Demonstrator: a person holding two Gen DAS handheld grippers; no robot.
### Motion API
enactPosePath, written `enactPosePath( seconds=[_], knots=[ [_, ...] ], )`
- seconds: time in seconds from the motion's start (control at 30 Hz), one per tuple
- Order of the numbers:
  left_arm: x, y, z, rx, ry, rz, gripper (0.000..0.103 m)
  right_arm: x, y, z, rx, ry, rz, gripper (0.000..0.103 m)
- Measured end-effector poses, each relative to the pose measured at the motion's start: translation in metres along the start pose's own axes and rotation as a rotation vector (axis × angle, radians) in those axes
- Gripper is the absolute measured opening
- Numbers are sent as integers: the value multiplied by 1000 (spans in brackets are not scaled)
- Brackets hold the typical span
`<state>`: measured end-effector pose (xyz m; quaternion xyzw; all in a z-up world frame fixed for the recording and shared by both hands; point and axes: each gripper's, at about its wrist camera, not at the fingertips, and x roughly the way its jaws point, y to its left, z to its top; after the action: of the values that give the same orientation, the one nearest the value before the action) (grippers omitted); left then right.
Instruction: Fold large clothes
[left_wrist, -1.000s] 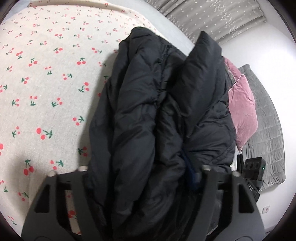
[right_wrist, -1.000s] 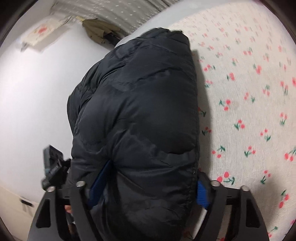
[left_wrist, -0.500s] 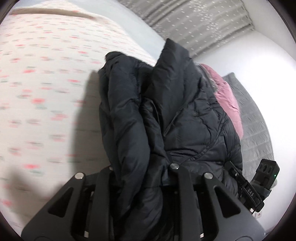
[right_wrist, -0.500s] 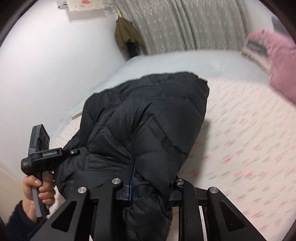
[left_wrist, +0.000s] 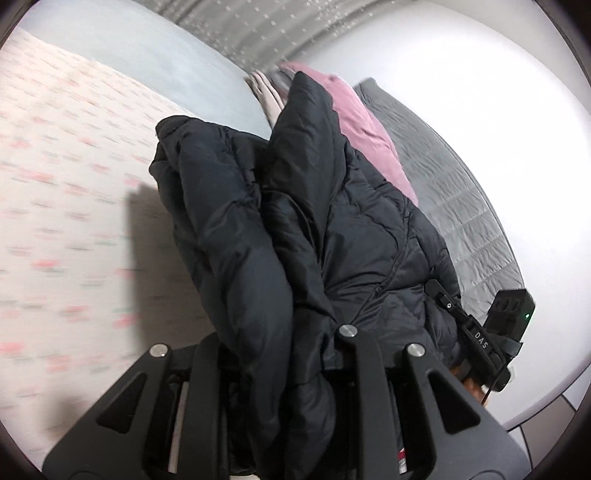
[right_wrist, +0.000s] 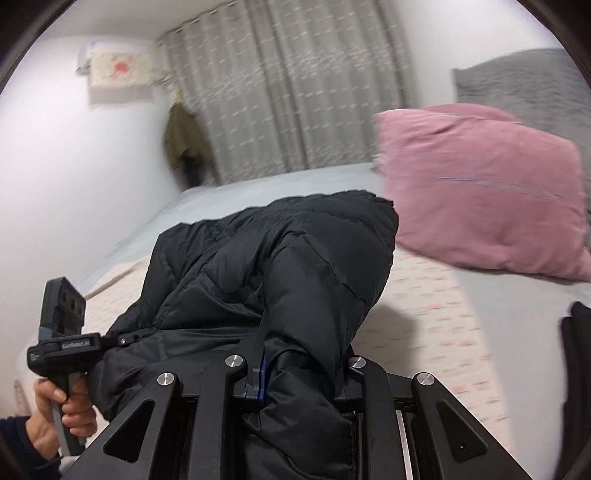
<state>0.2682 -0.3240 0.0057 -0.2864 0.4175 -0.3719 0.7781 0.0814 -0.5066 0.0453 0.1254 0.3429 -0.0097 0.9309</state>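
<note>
Jaws of both the left gripper (left_wrist: 280, 354) and right gripper (right_wrist: 295, 369) are clamped on the black puffer jacket (left_wrist: 295, 229), bunched above the cherry-print sheet (left_wrist: 66, 206); pink pillow (right_wrist: 480, 192) at two o'clock.

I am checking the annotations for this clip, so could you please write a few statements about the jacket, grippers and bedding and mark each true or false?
1. The left gripper is shut on the black puffer jacket. True.
2. The right gripper is open and holds nothing. False: it is also shut on the jacket.
3. A pink velvet pillow lies beyond the jacket. True.
4. The pale bedspread is plain blue. False: it carries small red prints.
</note>
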Motion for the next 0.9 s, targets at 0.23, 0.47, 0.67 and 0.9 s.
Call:
enactPosePath(
  seconds=[0.23,0.47,0.67,0.9],
  knots=[
    [69,17,-35,-26,109,73,46,63,-114,-74,233,184,-203,63],
    [61,14,-26,-44,131,101,59,46,-107,-70,307,106,-206,72],
    [25,-16,-40,89,109,231,59,27,-84,-65,283,105,-288,72],
    [-40,-50,-66,283,24,483,66,-10,8,-40,121,60,-280,72]
  ],
)
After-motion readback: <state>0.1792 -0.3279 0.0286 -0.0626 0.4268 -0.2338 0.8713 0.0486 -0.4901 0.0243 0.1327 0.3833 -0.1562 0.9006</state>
